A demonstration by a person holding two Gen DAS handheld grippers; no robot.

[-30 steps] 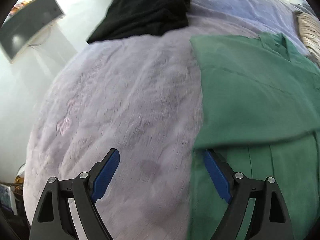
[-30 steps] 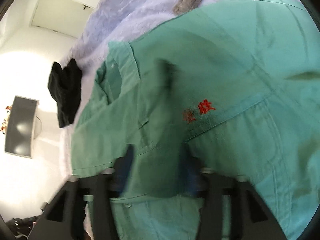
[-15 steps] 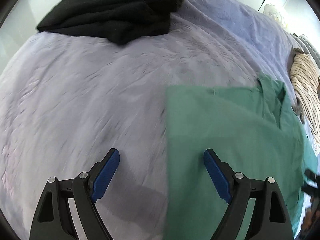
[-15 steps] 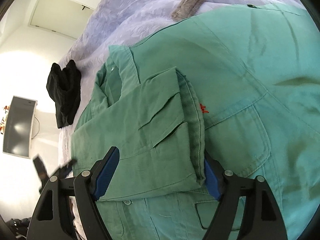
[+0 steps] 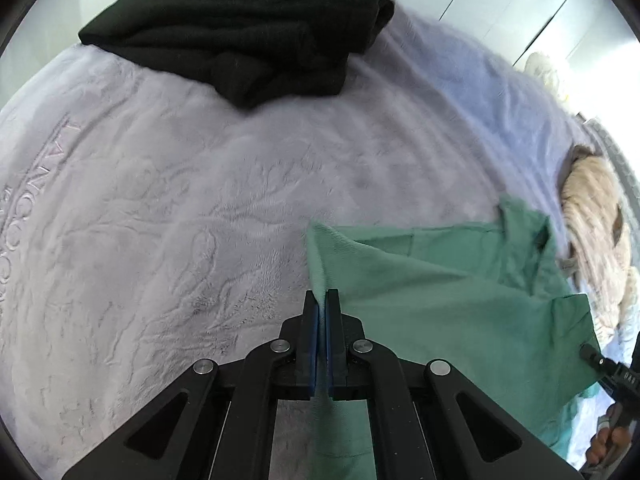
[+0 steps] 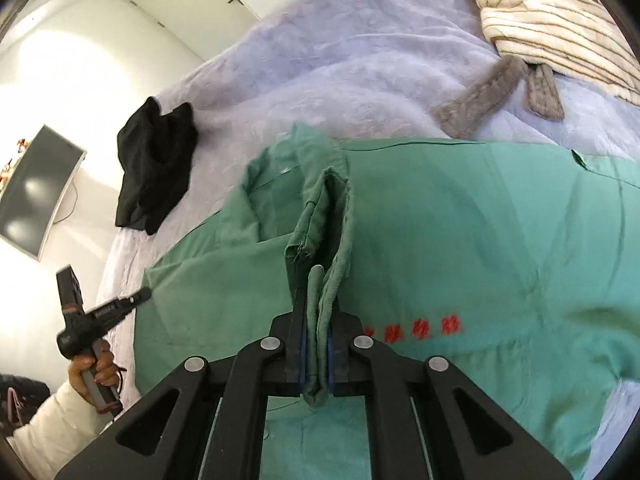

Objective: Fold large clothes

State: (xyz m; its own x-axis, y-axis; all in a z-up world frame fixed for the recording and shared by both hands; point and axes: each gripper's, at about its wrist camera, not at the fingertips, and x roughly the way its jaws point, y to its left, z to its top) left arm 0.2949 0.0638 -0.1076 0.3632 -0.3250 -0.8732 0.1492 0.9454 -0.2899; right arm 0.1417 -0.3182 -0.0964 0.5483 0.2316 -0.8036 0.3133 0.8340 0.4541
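- Left gripper (image 5: 321, 300) jaws just closed, pinching green shirt (image 5: 440, 304) edge, mid-bed (image 5: 160, 220)
- Right gripper (image 6: 318, 320) jaws just closed, clamping folded green sleeve (image 6: 324, 232) over shirt

Each view looks forward and steeply down along its own jaws, close over the bed (image 5: 168, 208). The left wrist view faces the bed's lavender cover, with the green garment (image 5: 440, 300) ahead and right of its jaws and the black clothes (image 5: 248, 28) far ahead. The right wrist view sits nearer, right over the green garment. Both views share the garment, the black clothes (image 6: 156, 168), and the striped quilt (image 6: 560, 20). Left of the right jaws, the left gripper (image 6: 144, 294) shows.
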